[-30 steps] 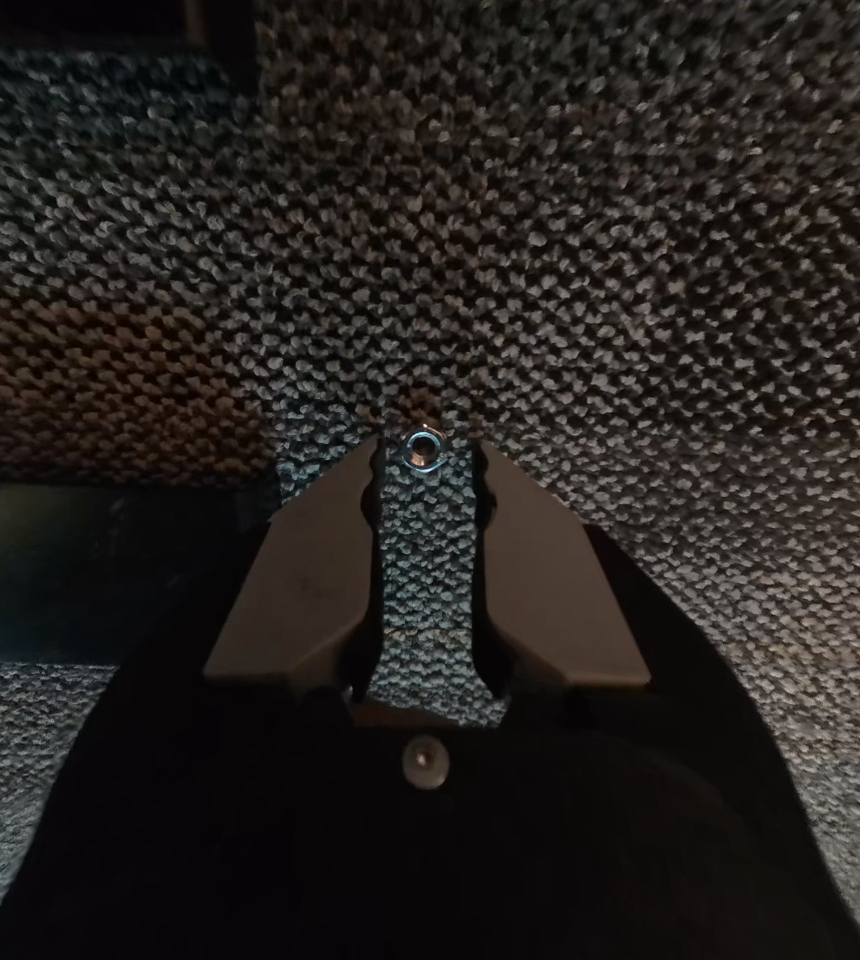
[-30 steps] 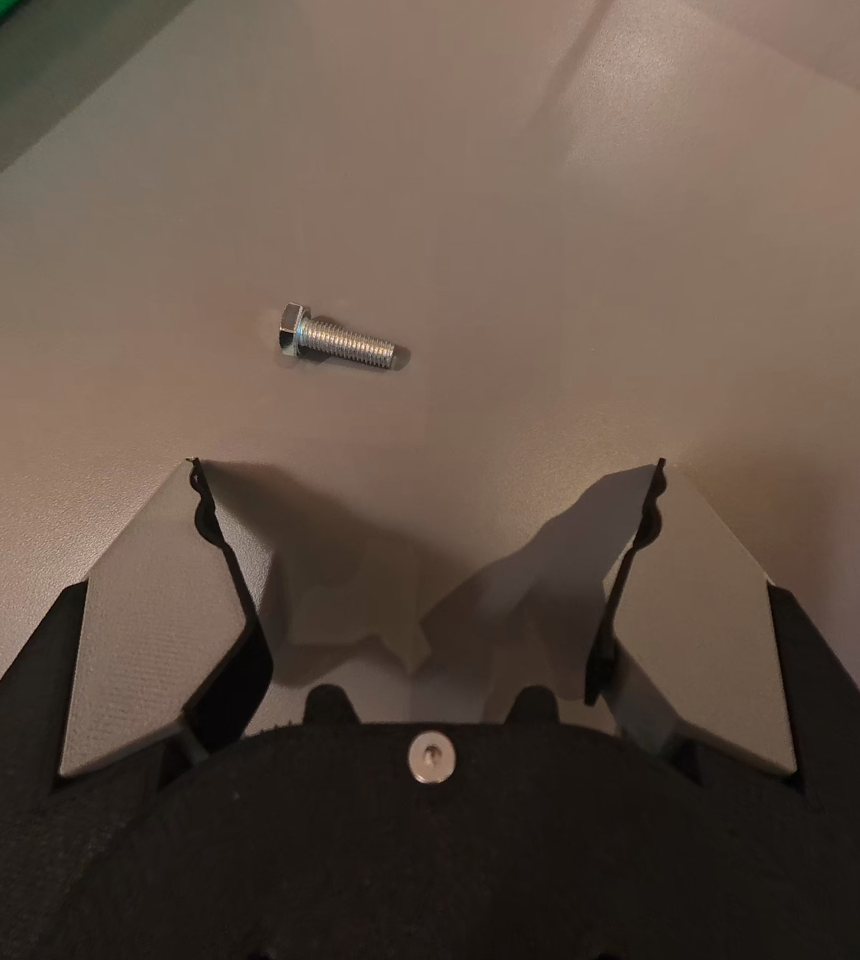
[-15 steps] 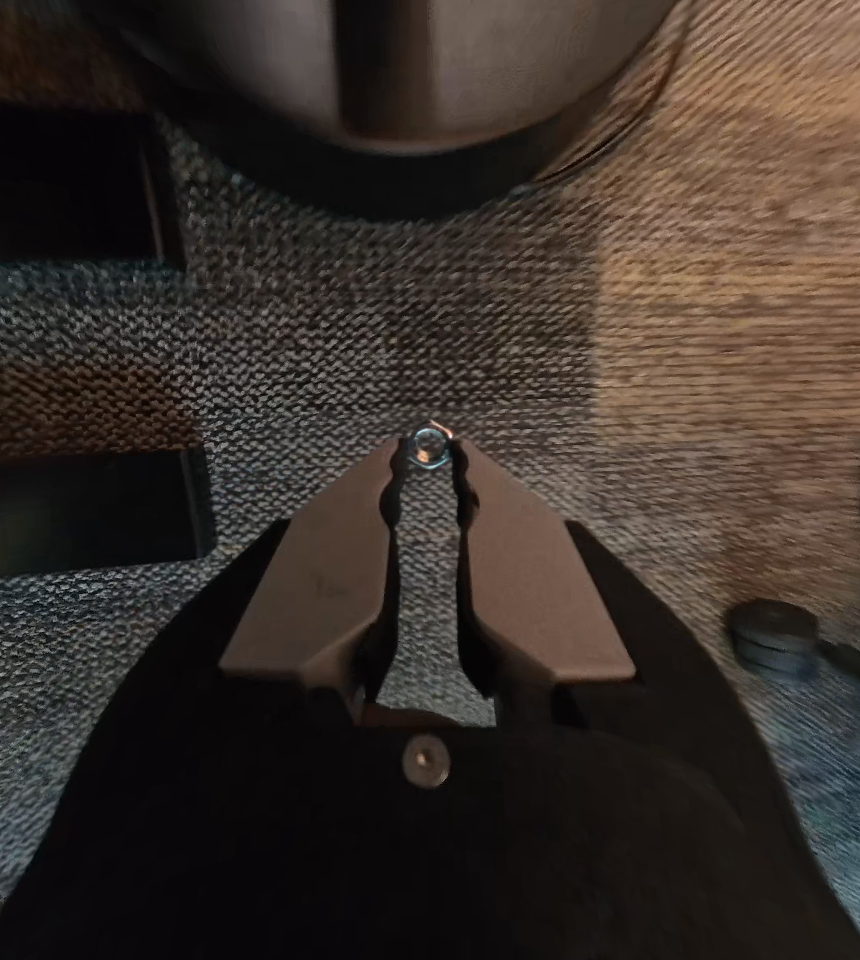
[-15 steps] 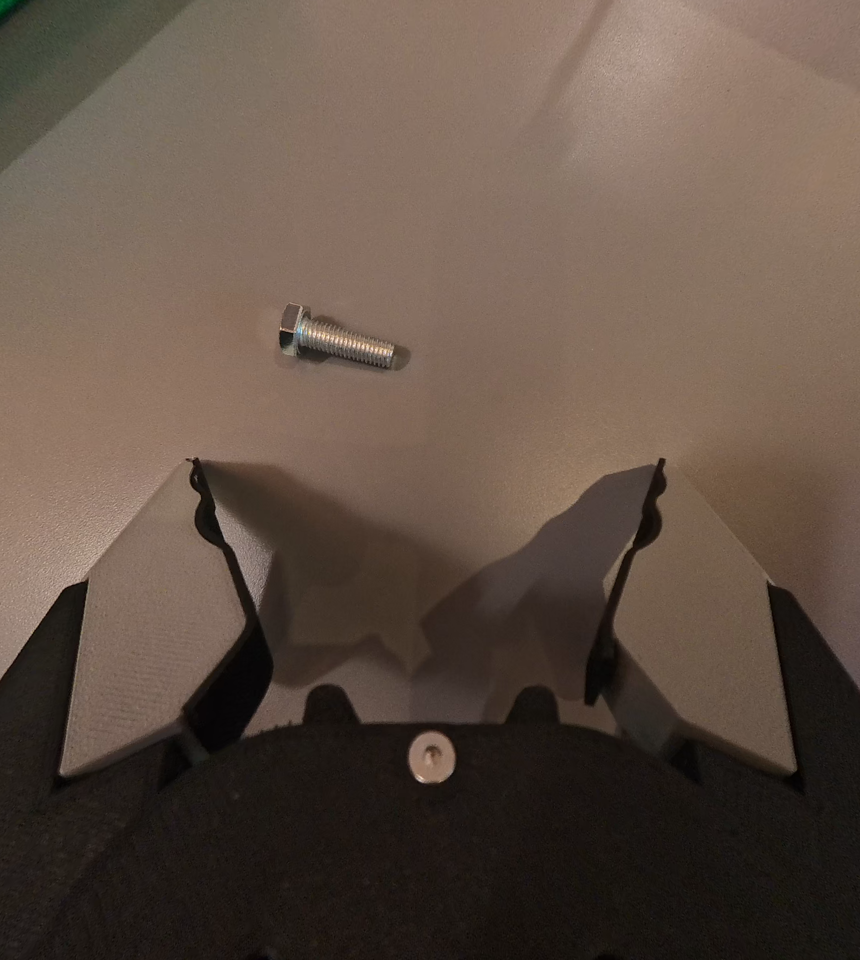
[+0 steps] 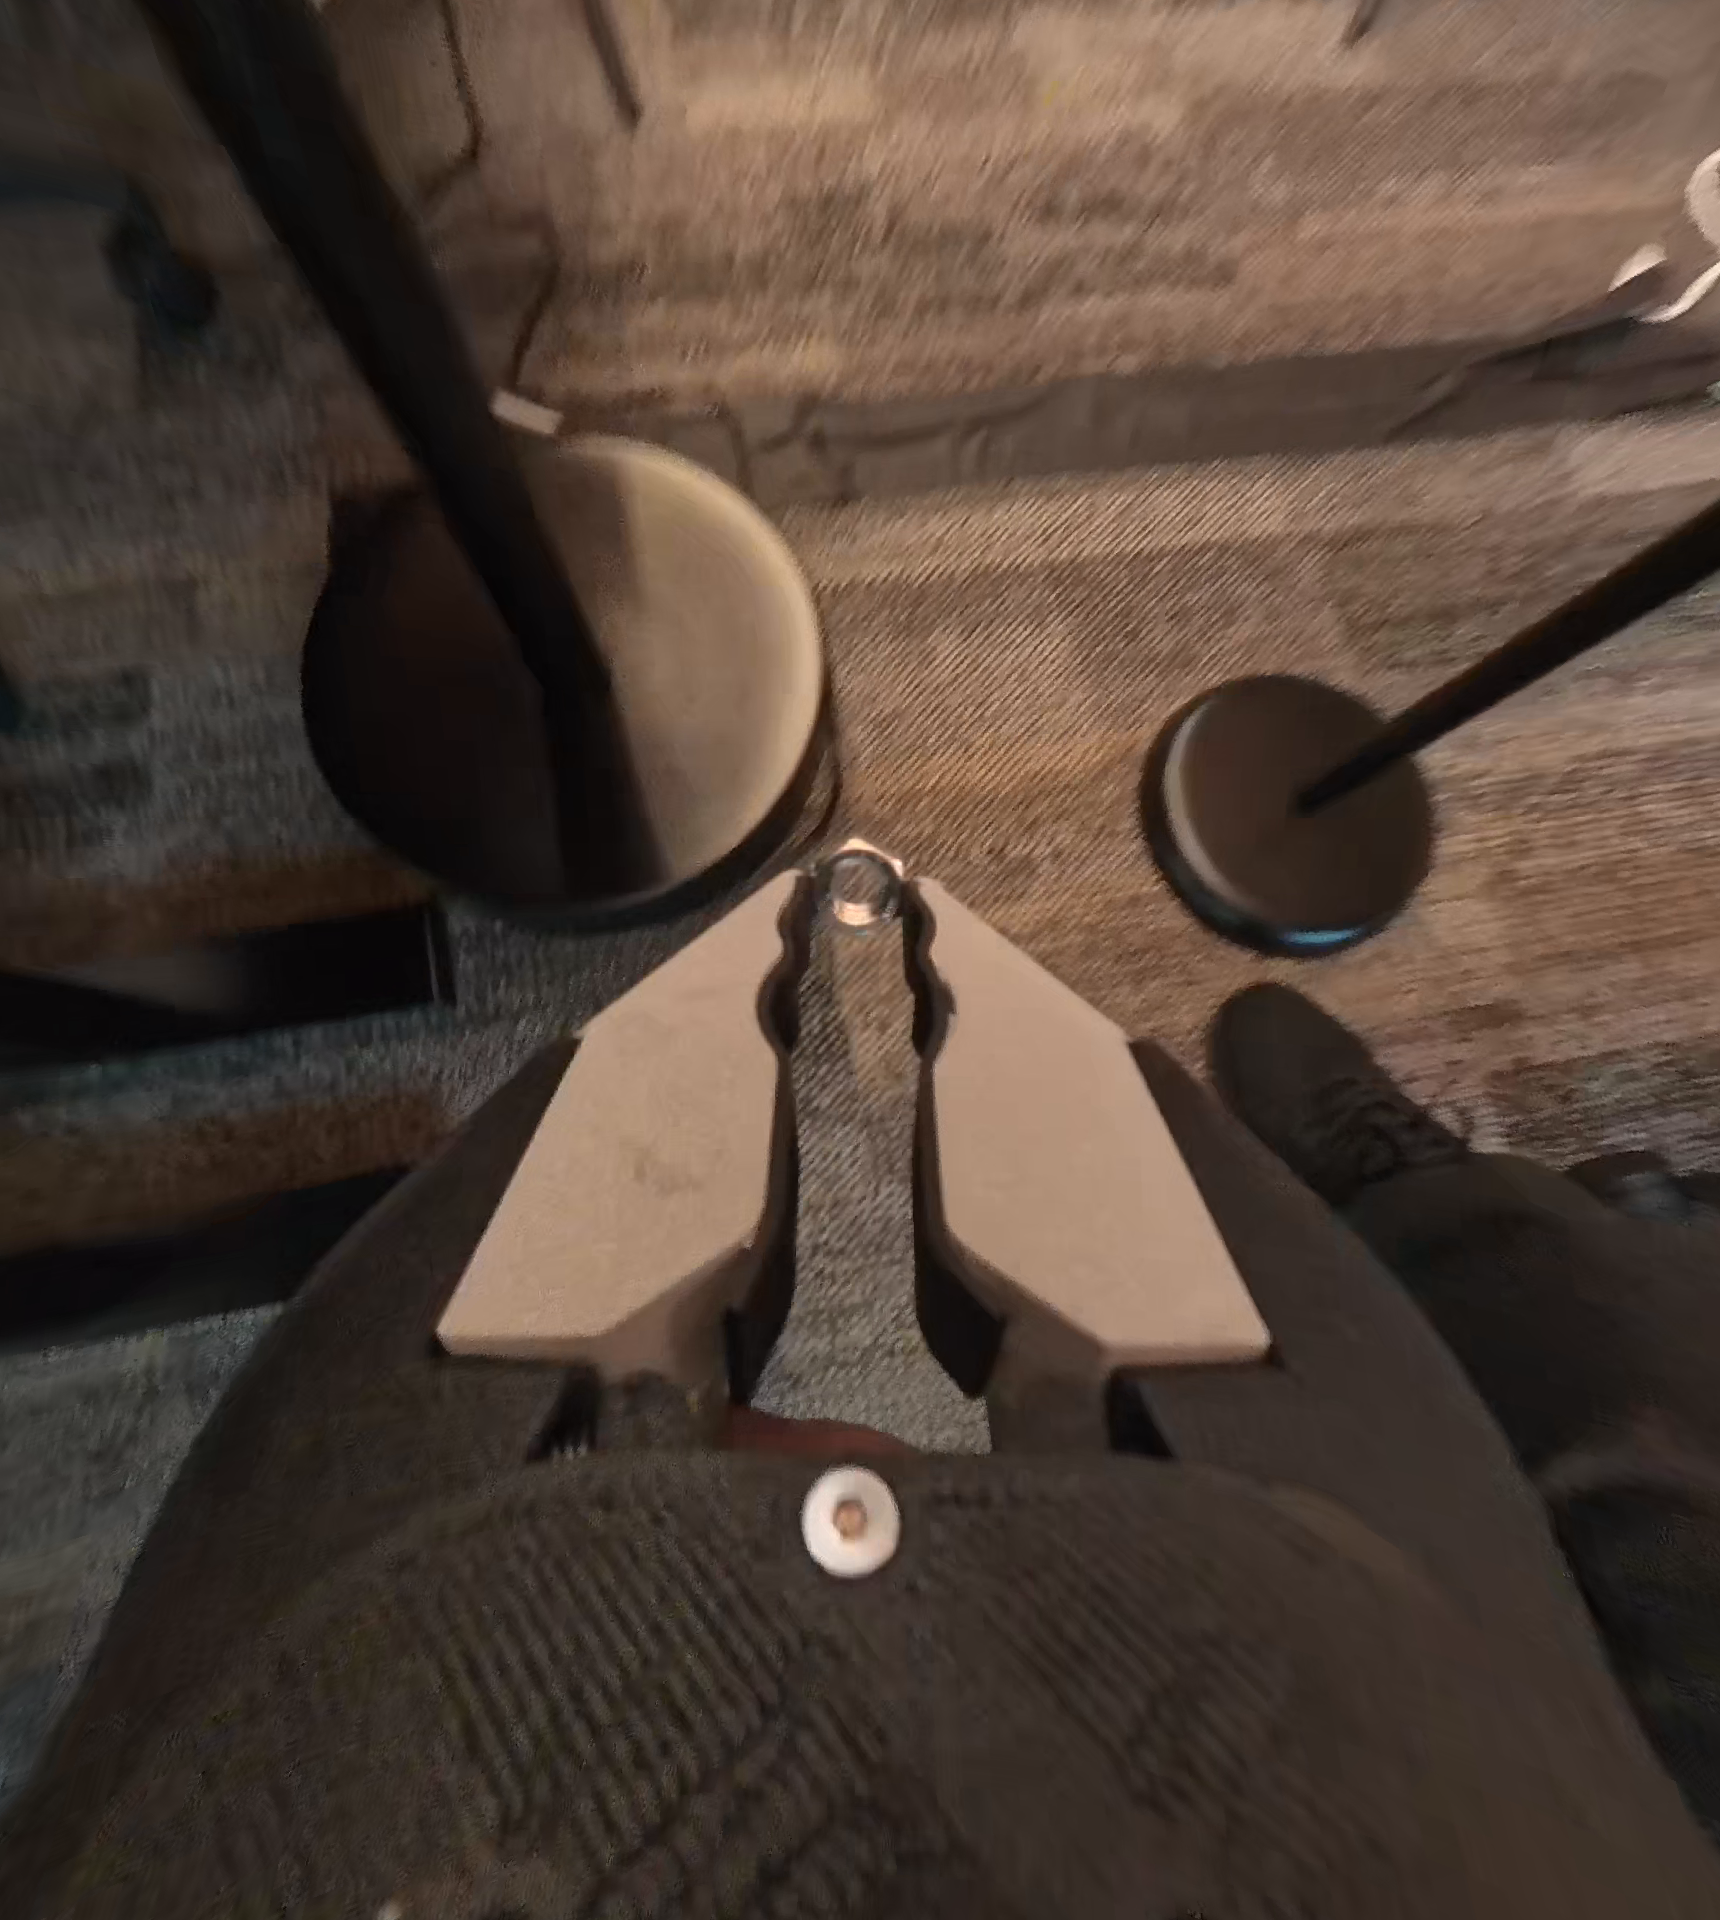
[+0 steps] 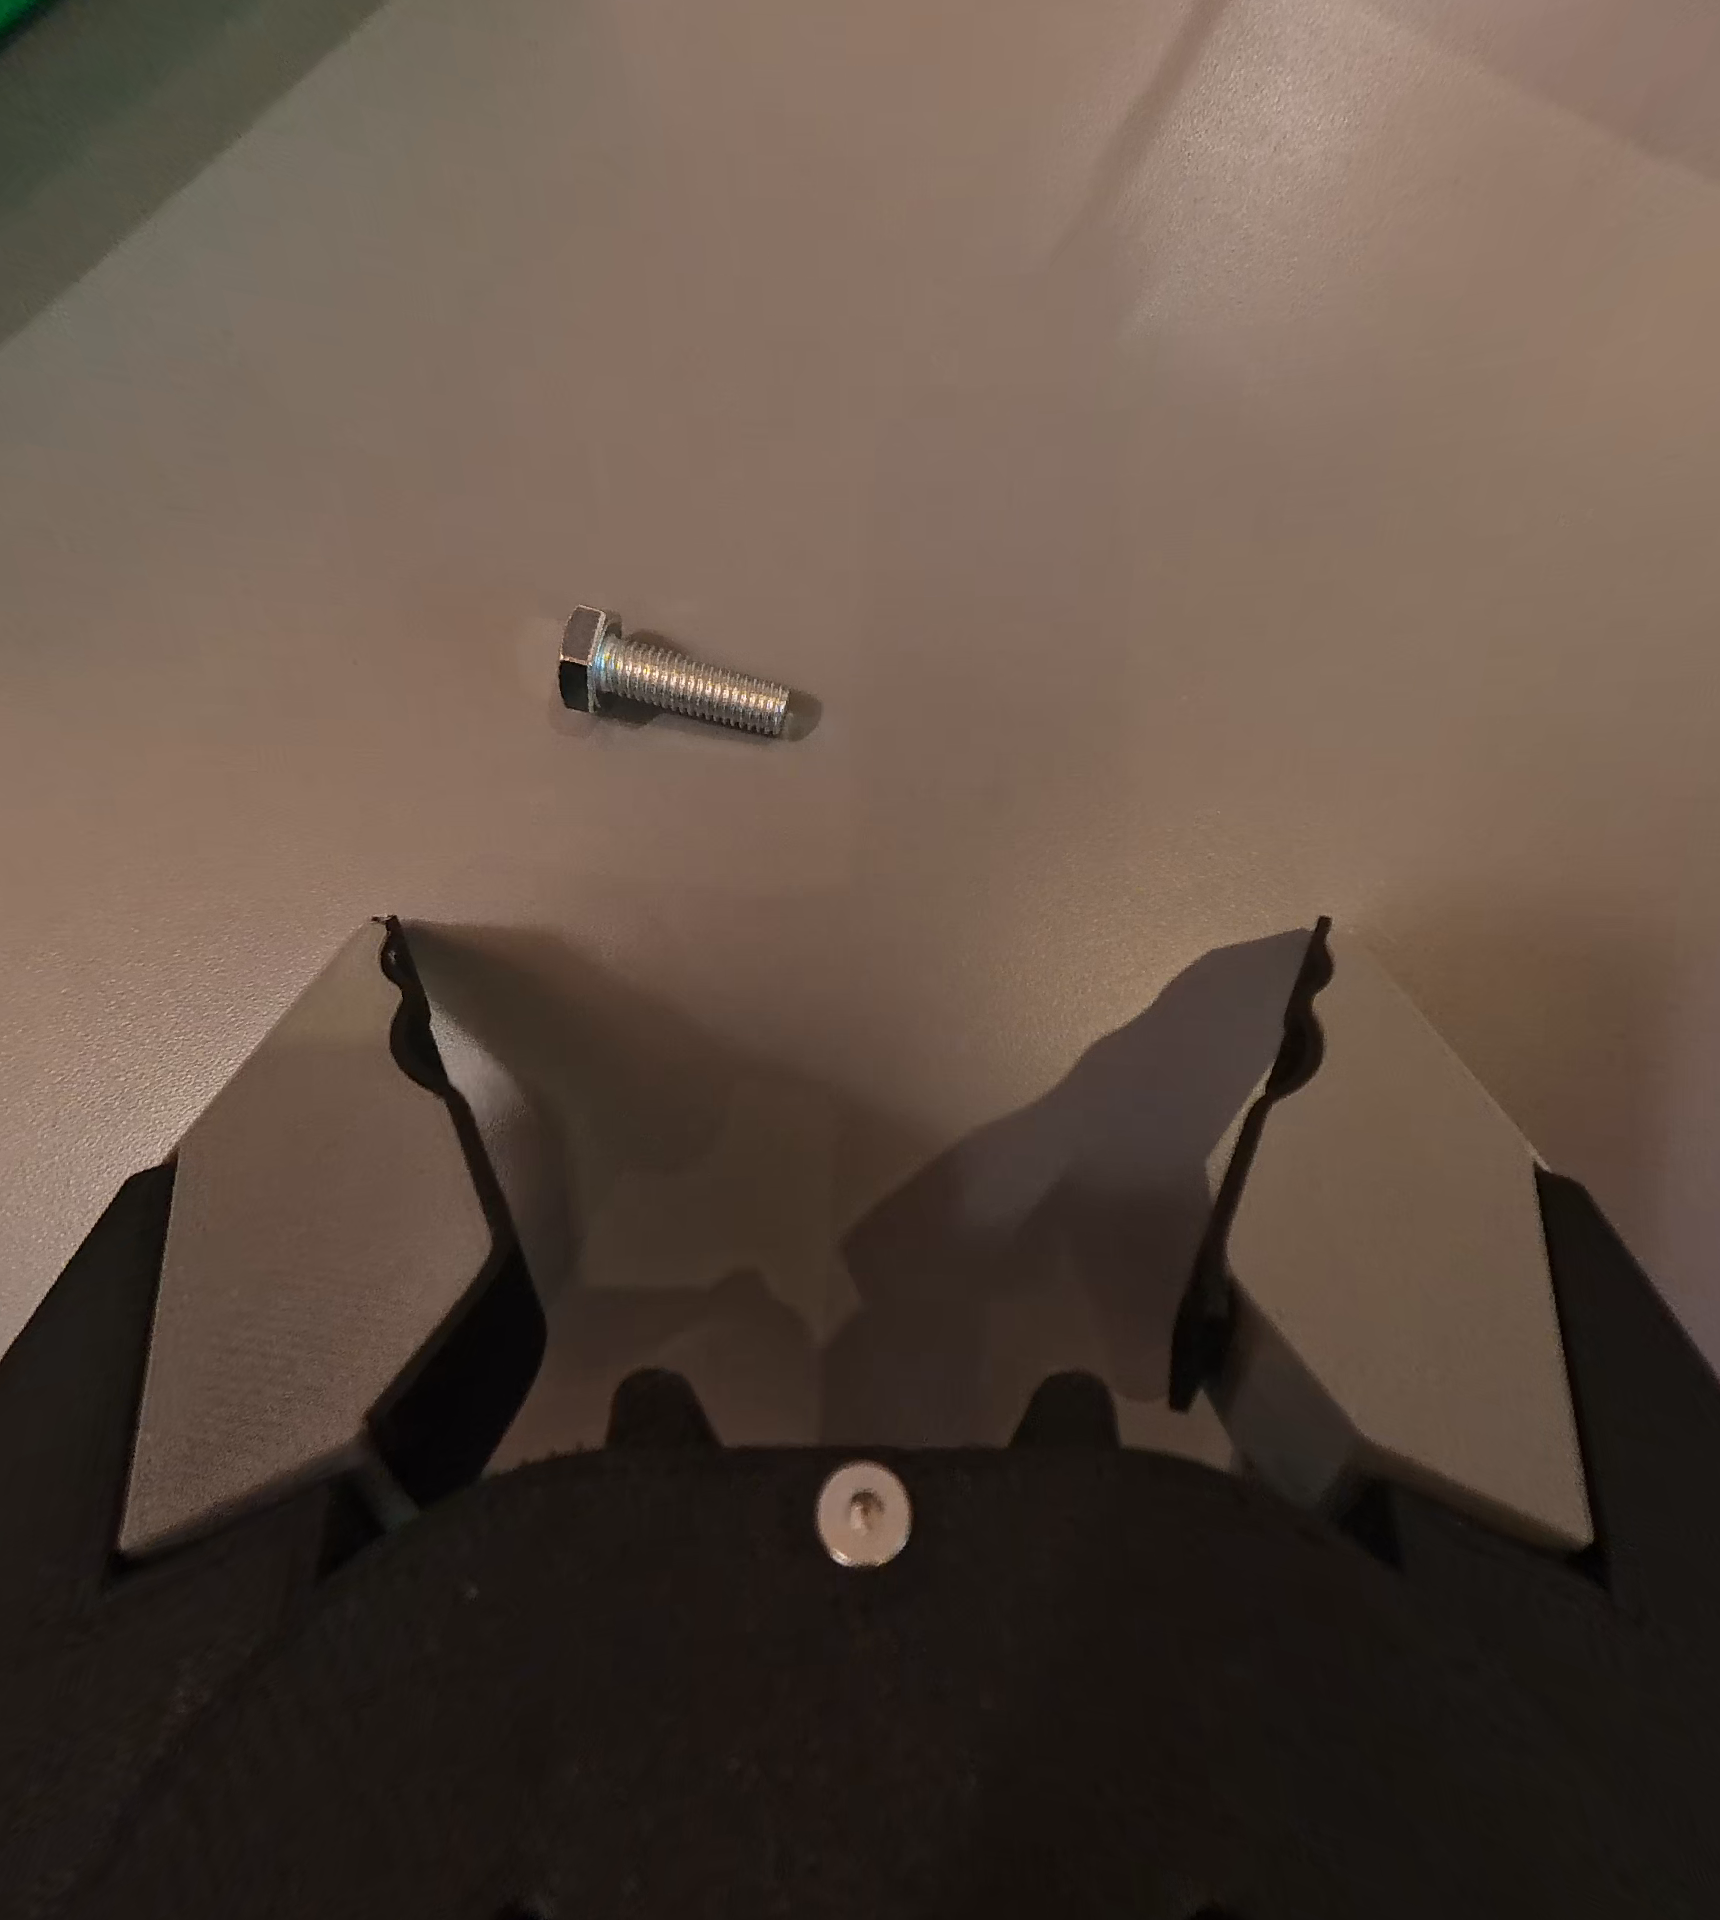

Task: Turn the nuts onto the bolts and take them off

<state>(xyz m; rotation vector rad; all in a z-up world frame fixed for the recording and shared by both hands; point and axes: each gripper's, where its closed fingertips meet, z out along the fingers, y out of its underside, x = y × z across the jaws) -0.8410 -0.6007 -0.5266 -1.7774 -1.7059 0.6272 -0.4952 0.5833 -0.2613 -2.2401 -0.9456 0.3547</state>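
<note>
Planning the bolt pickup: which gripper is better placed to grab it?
Right. The right gripper is open and empty, with the silver hex-head bolt lying just ahead on the grey tabletop. The left gripper is shut on the small silver nut above the carpet.

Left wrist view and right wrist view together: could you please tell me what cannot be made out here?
- Small silver hex nut in the left gripper: its thread is too small and blurred, left wrist view.
- Grey carpet floor: smeared by motion blur, left wrist view.
- Silver hex-head bolt on the grey table: its underside is hidden, right wrist view.
- Each gripper is out of the other's view.
</note>
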